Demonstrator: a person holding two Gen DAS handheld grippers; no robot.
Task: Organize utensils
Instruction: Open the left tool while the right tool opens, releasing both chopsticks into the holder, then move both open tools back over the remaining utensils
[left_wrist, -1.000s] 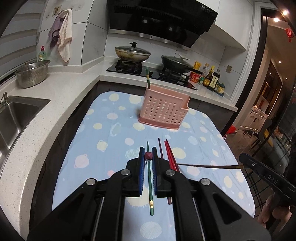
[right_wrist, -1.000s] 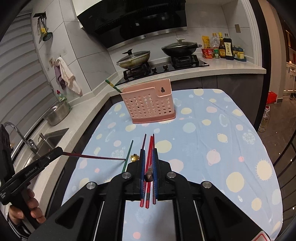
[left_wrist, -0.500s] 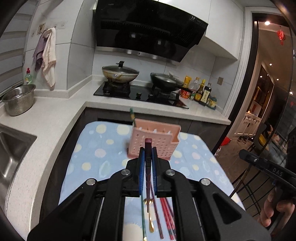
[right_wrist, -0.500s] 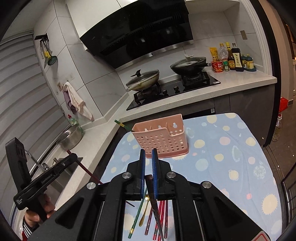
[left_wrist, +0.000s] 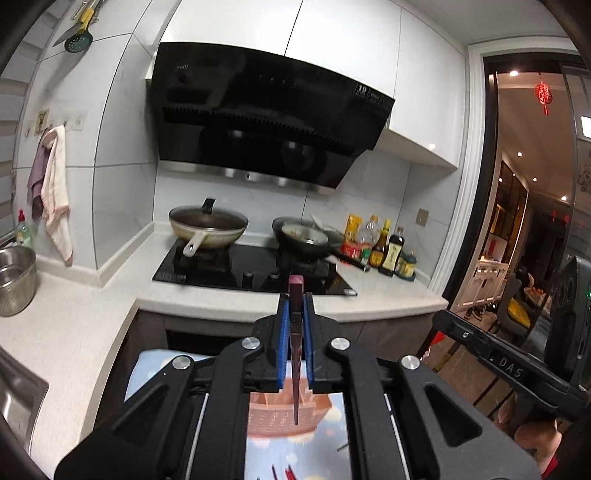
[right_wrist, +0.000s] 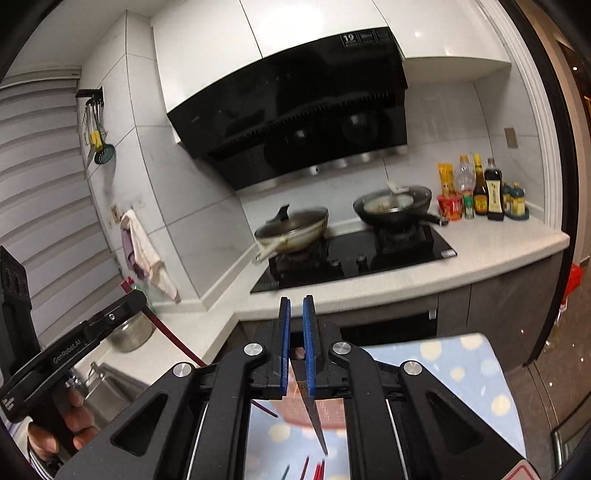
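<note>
My left gripper (left_wrist: 295, 299) is shut on a dark maroon chopstick (left_wrist: 295, 369) that hangs point down over the pink perforated holder (left_wrist: 280, 413). It also shows in the right wrist view (right_wrist: 166, 332), held by the left gripper (right_wrist: 125, 306). My right gripper (right_wrist: 296, 302) is shut on a dark brown chopstick (right_wrist: 314, 417), gripped low between the pads, tip slanting down toward the pink holder (right_wrist: 295, 410). Red and green chopsticks (right_wrist: 314, 469) lie on the blue dotted cloth (right_wrist: 461, 369) below.
Ahead is a white counter (left_wrist: 74, 317) with a black hob (left_wrist: 251, 269), two pans (left_wrist: 207, 225) and sauce bottles (left_wrist: 384, 247). A steel bowl (left_wrist: 14, 277) stands left by the sink. A range hood (left_wrist: 266, 118) hangs above. A doorway opens at right.
Both grippers have lifted and tilted up, each carrying a chopstick off the cloth. The holder and cloth have dropped to the bottom of both views, and the chopsticks now hang over the holder.
</note>
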